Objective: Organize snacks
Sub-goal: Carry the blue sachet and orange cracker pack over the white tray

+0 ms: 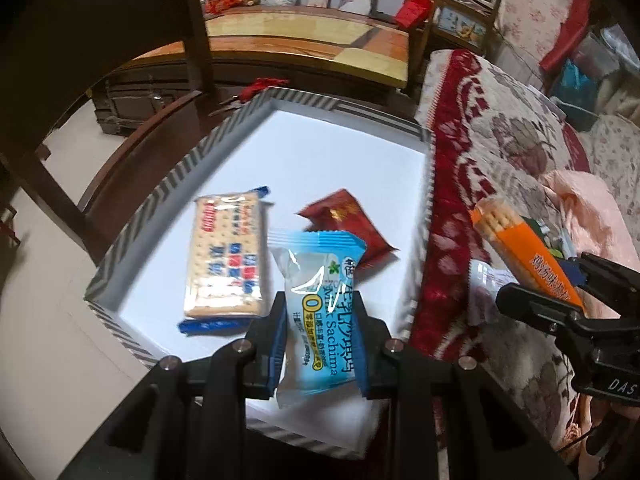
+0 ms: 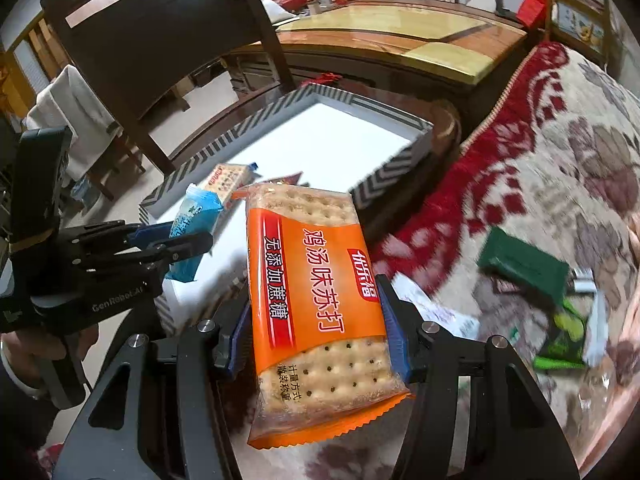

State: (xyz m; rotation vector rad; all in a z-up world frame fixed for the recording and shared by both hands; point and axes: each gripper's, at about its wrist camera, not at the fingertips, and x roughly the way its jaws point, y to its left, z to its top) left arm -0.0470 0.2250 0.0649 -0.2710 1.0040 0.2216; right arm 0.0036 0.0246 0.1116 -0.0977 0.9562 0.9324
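Note:
My left gripper [image 1: 320, 320] is shut on a light blue sachima packet [image 1: 320, 300], held over the near part of a white box [image 1: 340, 160] with a grey striped rim. In the box lie a blue-ended cracker pack [image 1: 226, 264] and a dark red packet [image 1: 344, 220]. My right gripper [image 2: 316, 328] is shut on an orange soda cracker pack [image 2: 316, 304], held above the patterned blanket just right of the box [image 2: 304, 140]. The left wrist view shows that orange pack [image 1: 524, 248] at the right. The right wrist view shows the left gripper [image 2: 176, 240] with the blue packet [image 2: 192, 224].
A red and beige flowered blanket [image 2: 560, 160] lies right of the box, with a dark green packet [image 2: 524, 264], a bright green packet [image 2: 564, 336] and a white wrapper [image 2: 440, 312] on it. A dark wooden chair [image 2: 160, 48] and a low wooden table [image 2: 400, 40] stand behind.

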